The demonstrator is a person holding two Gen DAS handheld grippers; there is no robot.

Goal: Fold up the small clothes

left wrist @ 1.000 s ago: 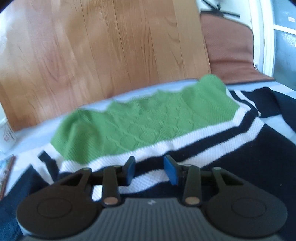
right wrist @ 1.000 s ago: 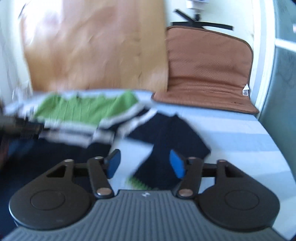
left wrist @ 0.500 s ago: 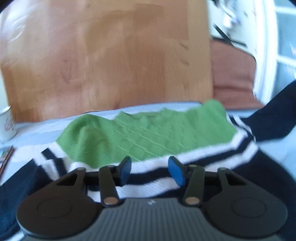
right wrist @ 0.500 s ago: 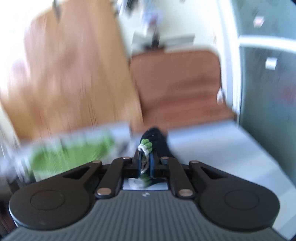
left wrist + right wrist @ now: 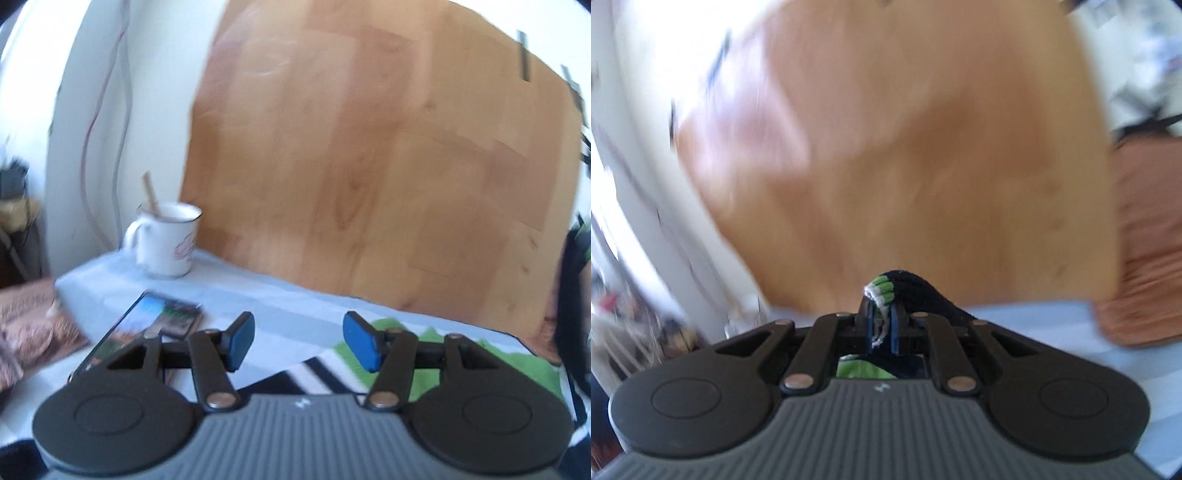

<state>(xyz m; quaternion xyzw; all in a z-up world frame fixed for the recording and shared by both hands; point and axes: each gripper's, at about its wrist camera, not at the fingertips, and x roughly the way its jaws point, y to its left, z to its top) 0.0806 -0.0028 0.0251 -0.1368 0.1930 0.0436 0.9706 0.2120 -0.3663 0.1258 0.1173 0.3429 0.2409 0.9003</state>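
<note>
The right gripper (image 5: 882, 325) has its 2 blue fingers (image 5: 894, 328) pinched on the green-and-white cuff of the navy sleeve (image 5: 923, 291), lifted at 12 o'clock. The left gripper (image 5: 298, 341) is empty, its fingers (image 5: 242, 341) opening about halfway. The sweater (image 5: 517, 363) lies on the striped surface (image 5: 236, 291) at 4 o'clock; a mug (image 5: 166, 240) and phone (image 5: 155, 319) sit at 10 o'clock.
</note>
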